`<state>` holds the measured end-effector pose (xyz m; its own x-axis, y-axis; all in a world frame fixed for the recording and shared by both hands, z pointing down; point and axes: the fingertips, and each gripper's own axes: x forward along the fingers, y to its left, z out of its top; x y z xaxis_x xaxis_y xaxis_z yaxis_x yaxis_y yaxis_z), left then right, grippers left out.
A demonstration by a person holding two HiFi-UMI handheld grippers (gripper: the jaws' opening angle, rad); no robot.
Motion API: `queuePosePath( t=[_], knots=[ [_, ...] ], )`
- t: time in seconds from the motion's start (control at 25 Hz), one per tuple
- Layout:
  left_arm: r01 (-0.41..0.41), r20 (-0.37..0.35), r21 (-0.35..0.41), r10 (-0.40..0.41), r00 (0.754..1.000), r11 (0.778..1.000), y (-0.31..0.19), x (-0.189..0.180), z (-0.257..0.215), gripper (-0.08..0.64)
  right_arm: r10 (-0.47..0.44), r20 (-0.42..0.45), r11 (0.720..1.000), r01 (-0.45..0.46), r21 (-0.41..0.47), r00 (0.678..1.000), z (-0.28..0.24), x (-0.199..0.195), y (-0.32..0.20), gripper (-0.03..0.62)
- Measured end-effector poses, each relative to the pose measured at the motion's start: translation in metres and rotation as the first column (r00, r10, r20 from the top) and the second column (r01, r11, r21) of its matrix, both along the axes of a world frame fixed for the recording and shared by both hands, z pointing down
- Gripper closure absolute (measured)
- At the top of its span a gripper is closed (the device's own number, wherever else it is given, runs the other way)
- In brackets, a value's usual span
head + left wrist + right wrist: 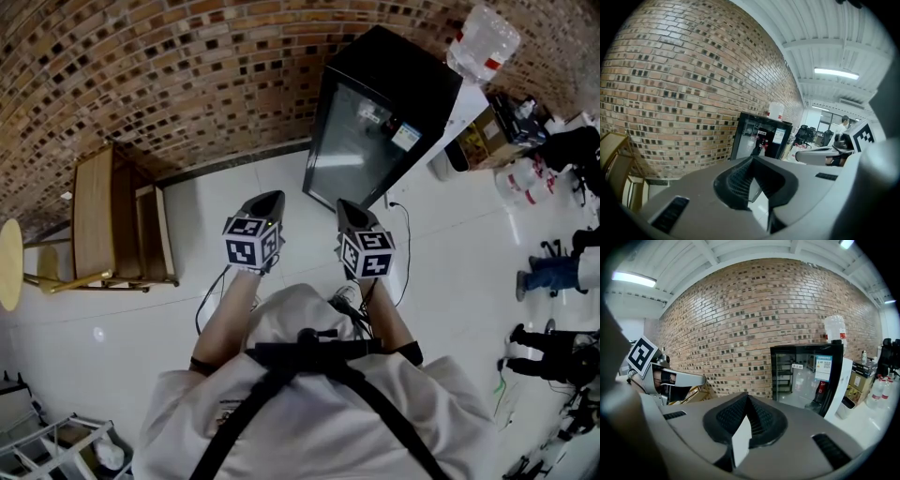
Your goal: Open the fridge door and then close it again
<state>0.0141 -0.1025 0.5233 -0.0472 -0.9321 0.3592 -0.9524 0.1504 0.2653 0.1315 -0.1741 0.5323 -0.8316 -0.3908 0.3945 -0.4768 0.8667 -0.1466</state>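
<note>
Facing the fridge [386, 98], a person holds the left hand-held gripper [267, 198] and right hand-held gripper [346, 205] short of it, both shut and empty. Its door [349, 155] stands closed. Approach seems the step in hand; next, a gripper must reach the door's edge.

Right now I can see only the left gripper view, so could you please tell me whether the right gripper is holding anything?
Observer: No. The right gripper is shut, with nothing between its jaws.
Operator: Thank you. Has either gripper reached the fridge yet?
Observer: Not yet. In the head view, bare floor lies between the fridge and both the left gripper and the right gripper. The fridge's glass door is closed.
Operator: Is anything lying on the floor nearby?
Observer: Yes, a thin dark cable lies just to the right of the right gripper. I cannot tell where it ends.
</note>
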Motion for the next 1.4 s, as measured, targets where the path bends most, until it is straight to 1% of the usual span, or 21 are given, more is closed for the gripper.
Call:
queuePosePath(
  t=[0.16, 0.52, 0.72, 0.8, 0.92, 1.04, 1.12, 1.2, 1.28, 1.36, 1.4],
  knots=[
    [-0.007, -0.001, 0.000, 0.007, 1.000, 1.000, 0.000, 0.001, 0.004, 0.557, -0.001, -0.003, 1.000, 0.001, 0.000, 1.000, 0.003, -0.001, 0.001, 0.589],
    [0.017, -0.049, 0.008, -0.017, 0.999, 1.000, 0.002, -0.009, 0.010, 0.557, 0.001, -0.006, 1.000, -0.001, 0.007, 1.000, 0.004, -0.007, 0.001, 0.589],
    [0.026, -0.069, 0.000, -0.026, 0.997, 1.000, 0.020, -0.031, 0.021, 0.557, 0.004, -0.012, 1.000, -0.004, 0.010, 1.000, 0.008, -0.021, 0.012, 0.589],
    [0.025, -0.078, -0.006, -0.025, 0.997, 1.000, 0.030, -0.047, 0.026, 0.557, 0.028, -0.011, 1.000, -0.028, 0.006, 1.000, 0.010, -0.032, 0.016, 0.588],
    [0.004, -0.081, -0.030, -0.007, 0.997, 1.000, 0.053, -0.075, 0.033, 0.557, 0.103, 0.002, 0.994, -0.103, -0.017, 0.995, 0.012, -0.048, 0.028, 0.589],
    [-0.030, -0.067, -0.050, 0.027, 0.997, 0.998, 0.074, -0.106, 0.034, 0.557, 0.177, 0.010, 0.983, -0.176, -0.048, 0.984, 0.018, -0.065, 0.045, 0.591],
    [-0.051, -0.059, -0.057, 0.048, 0.997, 0.997, 0.082, -0.125, 0.034, 0.557, 0.206, -0.001, 0.977, -0.206, -0.061, 0.978, 0.024, -0.077, 0.057, 0.591],
    [-0.074, -0.061, -0.063, 0.070, 0.996, 0.995, 0.080, -0.140, 0.035, 0.557, 0.223, -0.021, 0.973, -0.223, -0.060, 0.975, 0.028, -0.084, 0.065, 0.591],
    [-0.104, -0.063, -0.067, 0.100, 0.993, 0.992, 0.068, -0.148, 0.037, 0.557, 0.244, -0.035, 0.968, -0.245, -0.053, 0.969, 0.030, -0.083, 0.064, 0.591],
    [-0.148, -0.054, -0.066, 0.145, 0.988, 0.987, 0.046, -0.150, 0.035, 0.557, 0.286, -0.038, 0.956, -0.288, -0.060, 0.957, 0.033, -0.075, 0.054, 0.590],
    [-0.175, -0.048, -0.065, 0.172, 0.984, 0.982, 0.033, -0.149, 0.033, 0.557, 0.317, -0.033, 0.945, -0.318, -0.074, 0.948, 0.035, -0.069, 0.047, 0.589]
  ],
)
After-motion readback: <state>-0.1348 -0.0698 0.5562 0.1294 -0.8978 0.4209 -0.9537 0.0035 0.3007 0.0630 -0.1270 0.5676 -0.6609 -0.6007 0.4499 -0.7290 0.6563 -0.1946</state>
